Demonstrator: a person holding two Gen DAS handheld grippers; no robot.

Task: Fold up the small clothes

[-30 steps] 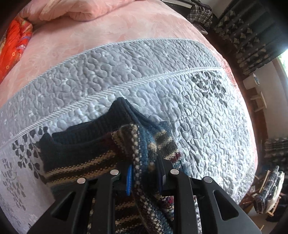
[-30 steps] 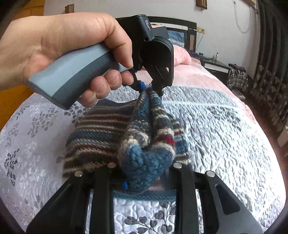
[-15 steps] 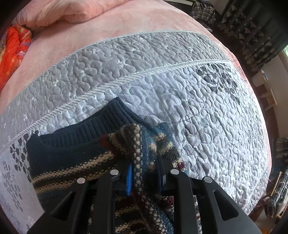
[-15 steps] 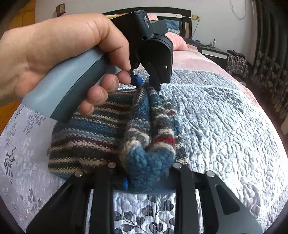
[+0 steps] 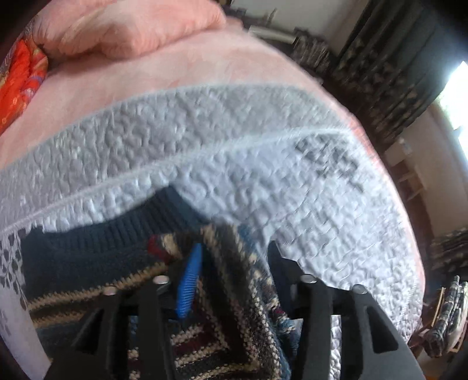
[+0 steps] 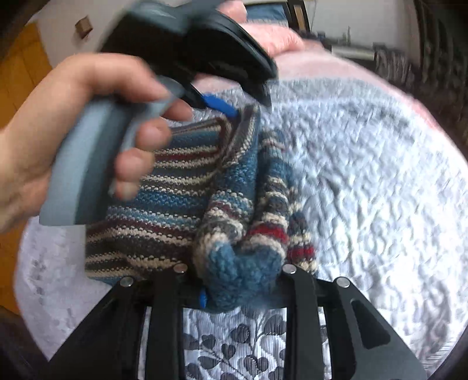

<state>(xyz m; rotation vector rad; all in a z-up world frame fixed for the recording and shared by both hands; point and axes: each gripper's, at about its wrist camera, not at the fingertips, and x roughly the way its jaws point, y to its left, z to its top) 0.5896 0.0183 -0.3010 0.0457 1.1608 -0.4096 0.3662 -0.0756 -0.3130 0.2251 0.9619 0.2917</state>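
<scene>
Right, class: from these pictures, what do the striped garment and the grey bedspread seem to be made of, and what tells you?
Garment: chunky knit yarn, probably wool or acrylic; individual stitches and a ribbed dark edge show, matte and fuzzy. Bedspread: quilted woven fabric, likely padded; puffy stitched pebbling and a slight sheen.

Open grey quilted bedspread (image 6: 365, 181) to the right of the striped knit sweater (image 6: 181, 187) — bare, nothing lying there. Bare quilt and pink blanket (image 5: 146, 76) beyond the sweater's dark collar too. Left side crowded — hand (image 6: 58, 140) with the left gripper (image 6: 234, 108) just over the folded sweater. Far end blocked by a pink pillow (image 5: 125, 26) and red fabric (image 5: 20, 81).
</scene>
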